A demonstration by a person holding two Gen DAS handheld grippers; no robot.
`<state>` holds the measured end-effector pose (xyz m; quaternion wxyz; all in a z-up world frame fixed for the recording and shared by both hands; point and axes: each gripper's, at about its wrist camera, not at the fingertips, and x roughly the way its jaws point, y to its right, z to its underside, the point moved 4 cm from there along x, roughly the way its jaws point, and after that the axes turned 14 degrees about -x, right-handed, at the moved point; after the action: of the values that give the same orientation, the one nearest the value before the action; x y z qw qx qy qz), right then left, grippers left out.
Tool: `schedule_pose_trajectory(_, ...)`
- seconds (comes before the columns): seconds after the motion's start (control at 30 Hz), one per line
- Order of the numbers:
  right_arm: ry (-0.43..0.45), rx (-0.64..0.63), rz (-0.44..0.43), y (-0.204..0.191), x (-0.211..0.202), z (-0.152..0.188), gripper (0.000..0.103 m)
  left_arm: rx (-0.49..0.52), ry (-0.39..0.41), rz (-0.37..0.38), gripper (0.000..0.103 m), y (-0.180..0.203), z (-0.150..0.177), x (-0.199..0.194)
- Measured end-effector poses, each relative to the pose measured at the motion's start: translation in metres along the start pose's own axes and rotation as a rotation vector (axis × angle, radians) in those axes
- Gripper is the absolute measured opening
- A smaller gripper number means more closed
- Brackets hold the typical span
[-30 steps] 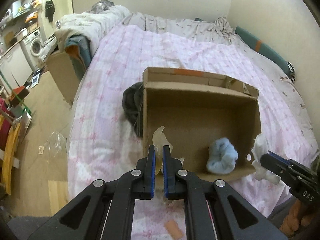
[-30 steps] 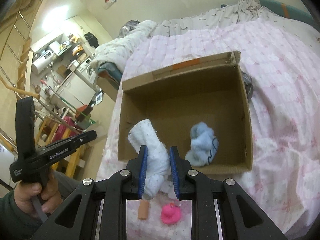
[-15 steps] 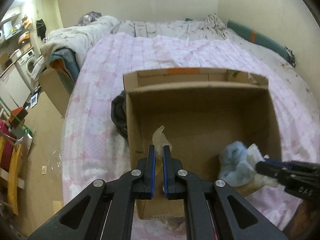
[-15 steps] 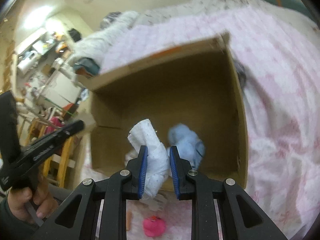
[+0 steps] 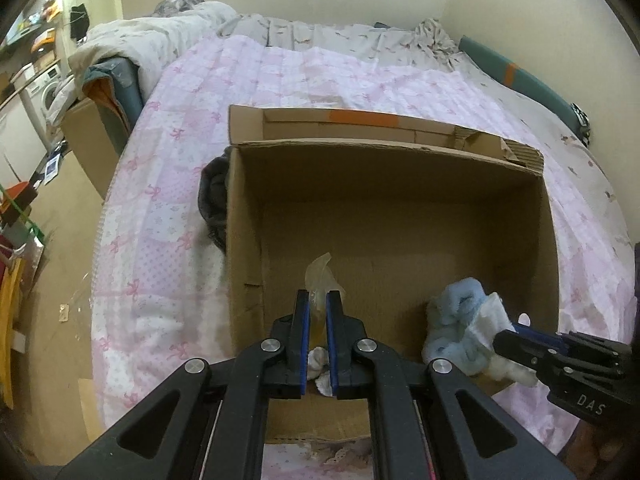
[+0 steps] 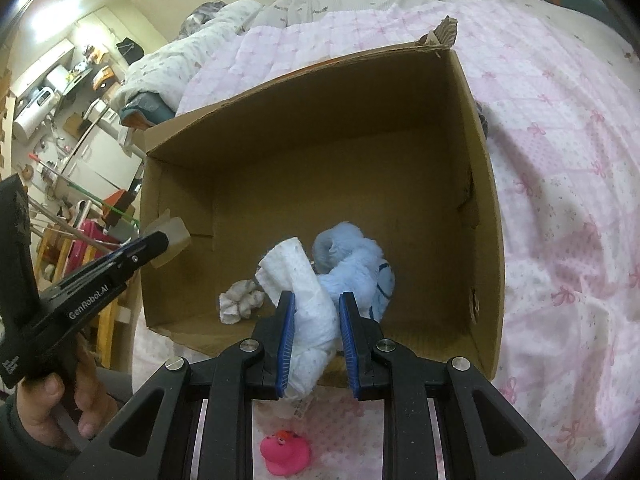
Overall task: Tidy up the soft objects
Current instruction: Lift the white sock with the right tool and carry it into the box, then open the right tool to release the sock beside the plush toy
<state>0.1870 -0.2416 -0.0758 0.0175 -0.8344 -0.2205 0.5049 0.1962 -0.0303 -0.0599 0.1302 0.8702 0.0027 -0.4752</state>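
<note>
An open cardboard box (image 5: 536, 216) (image 6: 484, 184) stands on the pink quilted bed. My left gripper (image 5: 317, 300) (image 6: 154, 244) is shut on a thin, pale, translucent soft piece (image 5: 320, 276) (image 6: 170, 236), held over the box's near left corner. My right gripper (image 6: 316, 300) (image 5: 516, 330) is shut on a rolled white cloth (image 6: 308, 300) (image 5: 494, 314) above the box's near edge. A light blue fluffy thing (image 6: 352, 264) (image 5: 452, 316) lies on the box floor just beyond that cloth. A small crumpled white cloth (image 6: 240, 302) (image 5: 318, 360) lies near the front wall.
A pink rubber toy (image 6: 285, 452) lies on the quilt (image 6: 560, 140) in front of the box. A dark garment (image 5: 212, 200) is bunched against the box's left outer wall. A hand (image 6: 40, 412) holds the left gripper. Left of the bed are bare floor, another cardboard box (image 5: 86, 140) and clutter.
Both grippers have sunk and come forward to the box's near edge, each still holding its piece. The white cloth now hangs beside the blue fluffy thing.
</note>
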Motion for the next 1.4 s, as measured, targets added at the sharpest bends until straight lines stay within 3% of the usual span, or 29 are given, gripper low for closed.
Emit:
schedule_pose_trajectory(0.5, -0.014, -0.014, 0.008, -0.008, 0.007, -0.003, 0.024, 0.004, -0.027, 0.031, 0.007, 0.005, 0.006, 0.008)
schedule_pose_trajectory(0.77, -0.021, -0.014, 0.011, -0.008, 0.008, -0.004, 0.024, 0.024, -0.062, 0.033, 0.015, 0.010, 0.012, 0.013)
schedule_pose_trajectory(0.87, -0.023, -0.014, 0.011, -0.008, 0.009, -0.004, 0.024, 0.034, -0.062, 0.020, 0.032, 0.011, 0.014, 0.014)
schedule_pose_trajectory(0.93, -0.025, -0.015, 0.013, -0.009, 0.010, -0.004, 0.024, 0.034, -0.063, 0.013, 0.060, 0.011, 0.016, 0.015)
schedule_pose_trajectory(1.4, -0.014, -0.050, 0.037, -0.014, 0.012, -0.006, 0.024, 0.013, -0.074, -0.025, 0.063, 0.004, 0.014, 0.018)
